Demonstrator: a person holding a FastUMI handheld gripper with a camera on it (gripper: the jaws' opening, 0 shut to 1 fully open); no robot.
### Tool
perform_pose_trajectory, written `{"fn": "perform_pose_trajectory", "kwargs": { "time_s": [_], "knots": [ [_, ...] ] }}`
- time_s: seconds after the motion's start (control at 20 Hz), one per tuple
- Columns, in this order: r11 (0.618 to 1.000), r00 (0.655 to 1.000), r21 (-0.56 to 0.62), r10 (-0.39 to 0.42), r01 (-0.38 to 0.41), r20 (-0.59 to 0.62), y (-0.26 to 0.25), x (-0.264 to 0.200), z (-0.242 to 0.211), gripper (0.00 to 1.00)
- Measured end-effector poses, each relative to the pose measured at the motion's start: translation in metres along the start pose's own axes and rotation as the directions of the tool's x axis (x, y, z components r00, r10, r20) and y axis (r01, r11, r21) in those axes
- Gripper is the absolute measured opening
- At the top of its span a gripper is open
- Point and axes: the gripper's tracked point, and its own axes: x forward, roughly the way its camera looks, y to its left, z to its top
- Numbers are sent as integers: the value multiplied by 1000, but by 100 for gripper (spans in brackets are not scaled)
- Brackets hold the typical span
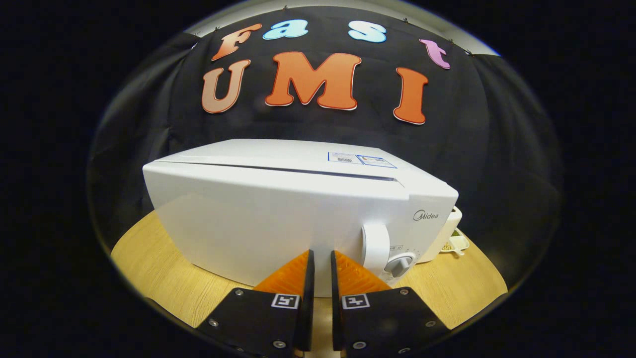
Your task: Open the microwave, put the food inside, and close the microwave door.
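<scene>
A white microwave (pixel 278 209) stands on the wooden table (pixel 159 278) just ahead of my fingers, its door closed. Its curved door handle (pixel 376 246) sits right of the fingertips, with a round dial (pixel 400 263) below it. My gripper (pixel 322 254) is close in front of the door's lower part, its fingers nearly together with only a narrow gap and nothing between them. Behind the microwave's right side a small white dish (pixel 457 243) with some food peeks out.
The black cloth wall hangs right behind the microwave. Bare wooden tabletop shows left of the microwave and to the right in front of the dish; the table's rounded edge runs close below my fingers.
</scene>
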Motion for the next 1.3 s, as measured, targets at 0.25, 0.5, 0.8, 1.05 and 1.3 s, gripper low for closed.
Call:
{"fn": "perform_pose_trajectory", "kwargs": {
  "time_s": [0.25, 0.5, 0.8, 1.05, 1.3],
  "knots": [
    [1000, 1000, 30, 11, -10, -10, 0, 14, -3, 13],
    [997, 999, 64, 38, -38, 3, 2, 1, 10, 13],
    [992, 991, 81, 90, -98, 103, -5, -52, 52, 13],
    [990, 976, 85, 91, -110, 197, -35, -101, 110, 32],
    [991, 955, 99, 58, -91, 291, -76, -150, 183, 71]
  ]
}}
